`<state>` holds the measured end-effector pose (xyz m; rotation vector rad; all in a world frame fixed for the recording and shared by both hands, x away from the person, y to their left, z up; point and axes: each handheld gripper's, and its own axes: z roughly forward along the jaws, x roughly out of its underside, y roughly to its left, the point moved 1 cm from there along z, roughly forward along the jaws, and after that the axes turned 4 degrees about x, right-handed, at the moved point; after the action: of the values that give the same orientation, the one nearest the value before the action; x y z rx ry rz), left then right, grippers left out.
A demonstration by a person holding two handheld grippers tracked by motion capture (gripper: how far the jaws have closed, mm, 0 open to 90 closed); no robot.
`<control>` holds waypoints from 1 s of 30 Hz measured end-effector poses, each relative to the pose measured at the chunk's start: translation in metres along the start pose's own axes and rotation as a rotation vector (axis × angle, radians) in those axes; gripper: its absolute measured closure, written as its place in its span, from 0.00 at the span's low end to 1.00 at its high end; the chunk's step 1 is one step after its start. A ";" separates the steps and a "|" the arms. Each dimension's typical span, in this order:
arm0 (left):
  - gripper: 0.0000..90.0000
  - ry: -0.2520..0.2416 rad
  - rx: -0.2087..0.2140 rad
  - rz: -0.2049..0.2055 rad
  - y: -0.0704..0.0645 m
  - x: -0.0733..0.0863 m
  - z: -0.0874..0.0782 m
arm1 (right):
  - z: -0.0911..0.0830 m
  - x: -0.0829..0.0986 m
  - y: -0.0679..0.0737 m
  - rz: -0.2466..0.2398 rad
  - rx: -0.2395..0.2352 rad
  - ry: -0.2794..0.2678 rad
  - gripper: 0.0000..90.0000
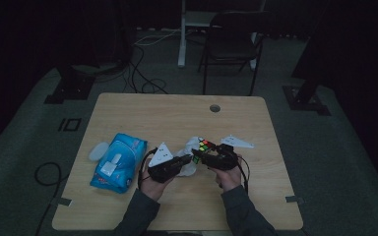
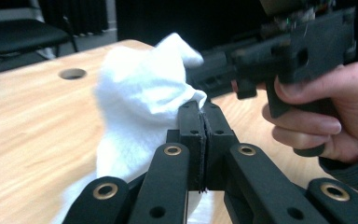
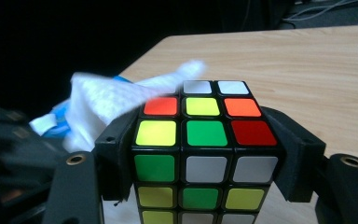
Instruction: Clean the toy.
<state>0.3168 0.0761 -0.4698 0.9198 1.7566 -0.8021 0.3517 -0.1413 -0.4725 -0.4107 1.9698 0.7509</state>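
High view: we see the worktop (image 1: 128, 105) with both grippers near its centre. The left gripper (image 1: 186, 161) lies at about 9 o'clock of the right gripper (image 1: 199, 156), jaw ends close together. Between them sits a white cloth (image 1: 191, 145) and, just at 3 o'clock of it, the puzzle cube (image 1: 204, 146), held slightly above the wood. A blue wipes pack (image 1: 118, 162) lies at 9 o'clock of the left hand (image 1: 150, 184), with a small translucent lid (image 1: 98, 151) beside it. A white triangular plate (image 1: 236, 142) rests at 2 o'clock of the right hand (image 1: 230, 178).

Left gripper view: our own jaws are pressed together on a fold of the cloth (image 2: 140, 102) — the fabric rises at 11 o'clock of the jaw tips. The right gripper and the hand (image 2: 326, 116) holding it show at 2 o'clock, blurred.

Right gripper view: our jaws clamp the cube (image 3: 200, 154) from both sides — one pad on each flank. The cloth (image 3: 107, 105) drapes against the cube's upper corner at 10 o'clock, touching it.
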 end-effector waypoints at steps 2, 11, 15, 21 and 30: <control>1.00 0.020 0.013 0.009 -0.002 0.003 0.006 | 0.000 -0.002 0.001 -0.002 -0.009 -0.005 0.38; 1.00 0.050 0.055 0.037 -0.009 0.005 0.021 | 0.000 -0.005 0.001 0.008 -0.003 -0.010 0.38; 1.00 0.050 0.062 0.052 -0.014 0.004 0.028 | 0.001 -0.004 0.004 0.004 -0.010 -0.008 0.38; 1.00 0.034 0.033 0.067 -0.015 0.000 0.036 | 0.002 -0.004 0.010 -0.004 -0.016 -0.013 0.38; 1.00 -0.016 -0.012 0.069 -0.019 0.001 0.040 | 0.002 -0.001 0.010 0.032 -0.017 -0.017 0.38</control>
<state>0.3178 0.0333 -0.4814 0.9576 1.7052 -0.7515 0.3482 -0.1328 -0.4688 -0.3824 1.9590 0.7897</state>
